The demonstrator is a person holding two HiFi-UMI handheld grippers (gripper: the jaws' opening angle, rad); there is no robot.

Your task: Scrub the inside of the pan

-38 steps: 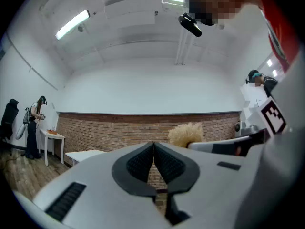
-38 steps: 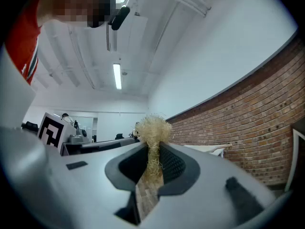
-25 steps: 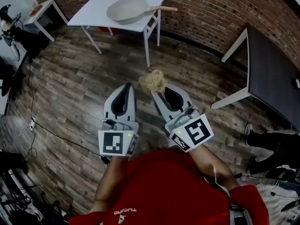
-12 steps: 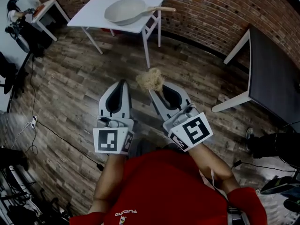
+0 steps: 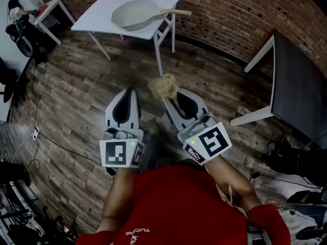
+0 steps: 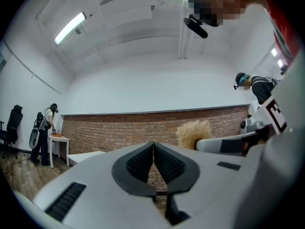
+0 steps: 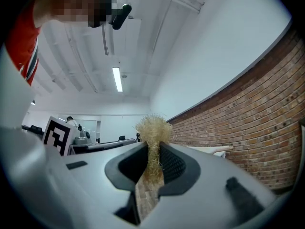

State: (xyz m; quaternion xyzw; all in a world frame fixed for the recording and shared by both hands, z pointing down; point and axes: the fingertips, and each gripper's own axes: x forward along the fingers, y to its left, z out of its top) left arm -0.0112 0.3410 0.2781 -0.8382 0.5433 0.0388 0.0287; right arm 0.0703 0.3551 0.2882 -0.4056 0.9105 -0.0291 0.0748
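A grey pan (image 5: 132, 12) with a pale wooden handle (image 5: 173, 12) lies on a white table (image 5: 102, 11) far ahead, well beyond both grippers. My right gripper (image 5: 167, 97) (image 7: 153, 149) is shut on a straw-coloured fibre scrubber (image 5: 163, 87) (image 7: 153, 130), which sticks out past the jaw tips. The scrubber (image 6: 192, 133) also shows beside the left gripper view's jaws. My left gripper (image 5: 132, 91) (image 6: 153, 145) is shut with nothing between its pads, held level with the right one, over the wooden floor.
A brick wall (image 5: 214, 14) runs behind the white table. A dark table (image 5: 299, 86) with white legs stands at the right. A small side table (image 5: 46, 9) and a person (image 6: 45, 128) are at the far left. Cables (image 5: 36, 137) lie on the floor at the left.
Both grippers have edged slightly left and forward with the view; the pan and table sit a touch further left. Jaws and scrubber hold unchanged.
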